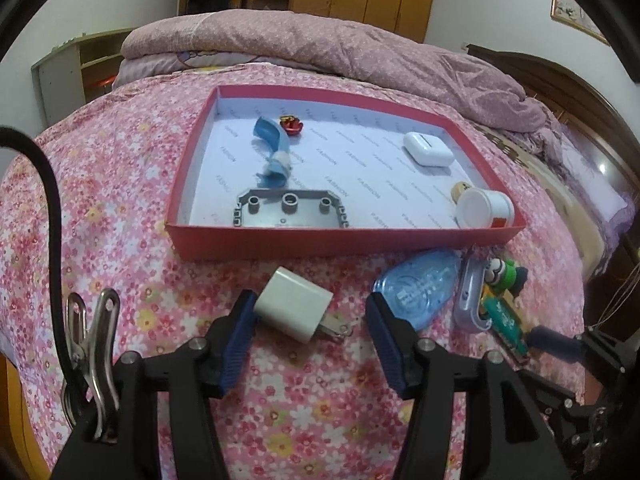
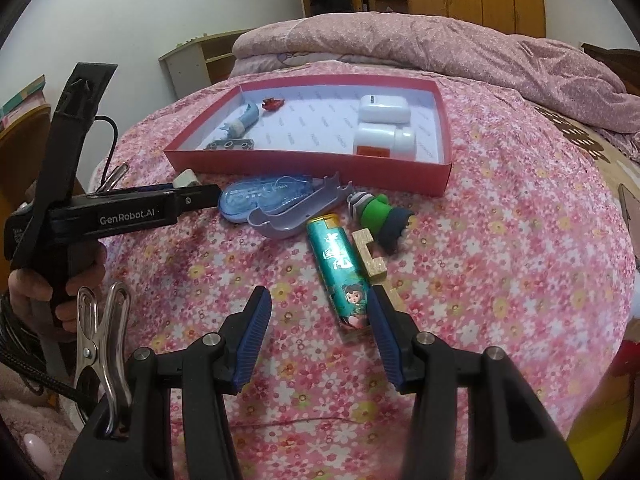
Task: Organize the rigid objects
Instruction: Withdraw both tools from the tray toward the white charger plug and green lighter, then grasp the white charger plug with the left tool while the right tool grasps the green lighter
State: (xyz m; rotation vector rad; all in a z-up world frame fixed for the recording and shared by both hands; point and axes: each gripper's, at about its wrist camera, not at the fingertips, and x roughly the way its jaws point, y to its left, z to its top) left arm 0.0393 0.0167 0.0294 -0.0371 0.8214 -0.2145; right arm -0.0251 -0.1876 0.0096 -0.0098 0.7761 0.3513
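Observation:
A red box lies on the flowered bedspread and holds a blue curved piece, a grey plate, a white case and a white jar. My left gripper is open, with a white charger plug between its fingers, touching the left one. My right gripper is open, and the lower end of a teal lighter lies by its right finger. A blue tape dispenser, a lilac holder, a green figure and a wooden block lie beside it.
A folded pink quilt lies behind the box. A dark wooden headboard stands at the right. A low shelf stands to the left of the bed. My left gripper's body reaches in from the left in the right wrist view.

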